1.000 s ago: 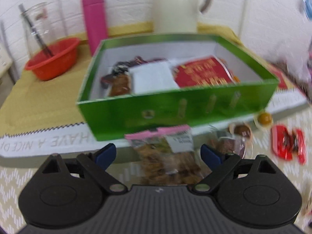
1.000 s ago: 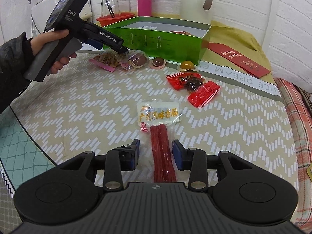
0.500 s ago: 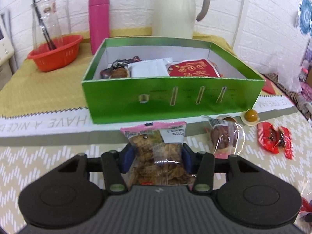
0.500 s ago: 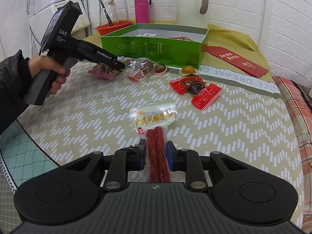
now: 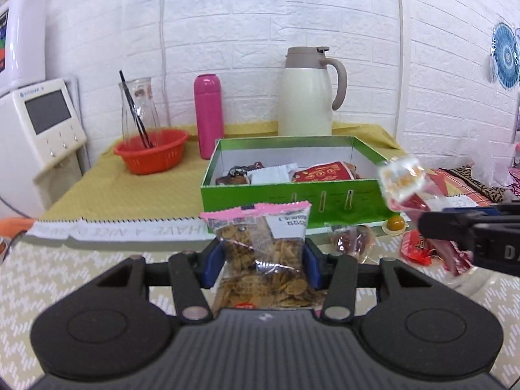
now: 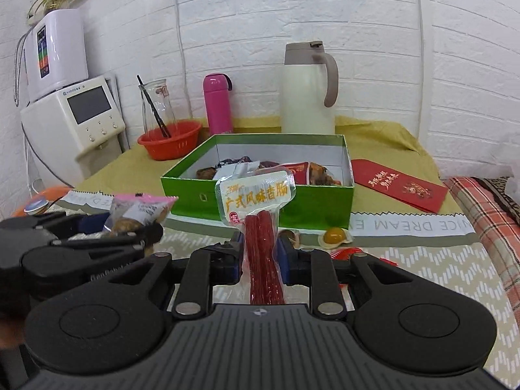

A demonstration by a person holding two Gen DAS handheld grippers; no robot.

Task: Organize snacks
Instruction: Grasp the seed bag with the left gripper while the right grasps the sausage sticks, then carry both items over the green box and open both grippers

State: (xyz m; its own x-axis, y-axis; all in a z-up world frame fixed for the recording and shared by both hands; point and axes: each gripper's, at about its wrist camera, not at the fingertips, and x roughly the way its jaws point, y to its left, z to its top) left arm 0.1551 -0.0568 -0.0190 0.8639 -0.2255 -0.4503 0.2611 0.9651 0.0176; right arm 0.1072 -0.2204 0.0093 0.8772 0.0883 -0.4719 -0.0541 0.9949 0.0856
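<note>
While the left gripper (image 5: 261,265) squeezes a pink-topped cracker bag (image 5: 265,253), the green box (image 5: 292,195) sits just behind. From the right wrist, the right gripper (image 6: 261,258) pinches a sausage pack (image 6: 260,208) with orange Chinese writing, upright before the box (image 6: 260,201); "NICE DREAM" shows on the table runner (image 6: 406,226)

box (image 6: 260,200): bright green outside, white inside
sausage pack (image 6: 264,253): clear film, red sticks, yellow lettering
cracker bag (image 5: 263,250): clear, pink top edge, brown contents
flask (image 5: 208,115): pink
jug (image 5: 307,97): cream, taupe lid and handle
bowl (image 5: 151,152): orange-red
tablecloth (image 6: 438,273): beige, white zigzag pattern
envelope (image 6: 399,188): red, gold print
</note>
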